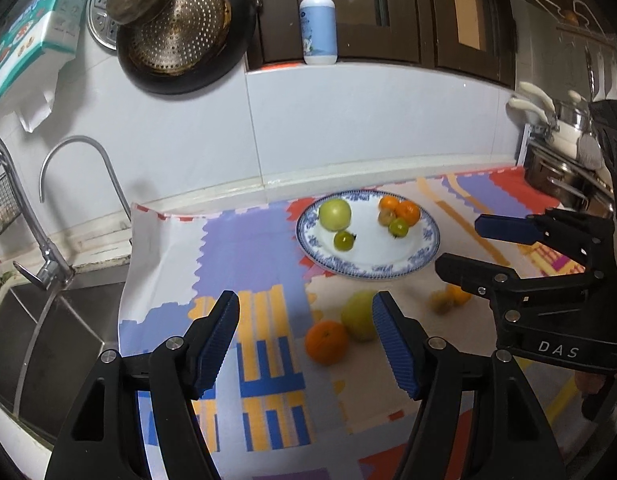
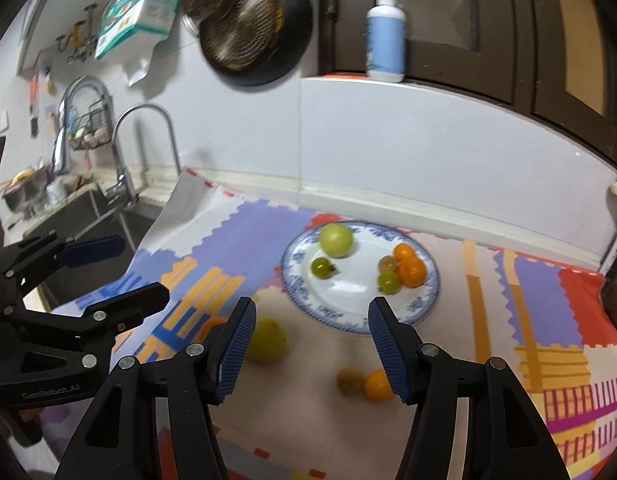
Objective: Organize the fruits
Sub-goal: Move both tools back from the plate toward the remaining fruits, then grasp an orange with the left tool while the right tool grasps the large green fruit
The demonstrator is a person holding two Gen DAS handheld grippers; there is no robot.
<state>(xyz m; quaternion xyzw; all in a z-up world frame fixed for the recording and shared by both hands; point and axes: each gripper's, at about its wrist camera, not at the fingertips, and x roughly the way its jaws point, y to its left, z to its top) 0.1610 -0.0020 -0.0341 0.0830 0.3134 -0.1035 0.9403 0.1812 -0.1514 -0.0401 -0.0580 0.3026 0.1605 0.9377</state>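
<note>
Nearest, our left gripper (image 1: 306, 336) and right gripper (image 2: 312, 344) both gape half open, holding nothing; low in frame, an orange (image 1: 326, 342) and apple (image 1: 360, 316) wait on the mat (image 1: 236, 248); beyond, the plate (image 1: 388, 270) holds five fruits, so next we close on a loose one

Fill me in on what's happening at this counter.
A person holds a gripper in each hand over a patterned mat, sorting fruit. Both the left gripper and right gripper are open and empty. The plate already holds a green apple, some oranges and small green fruits. Off the plate on the mat lie an orange, a second green apple and two small fruits.
</note>
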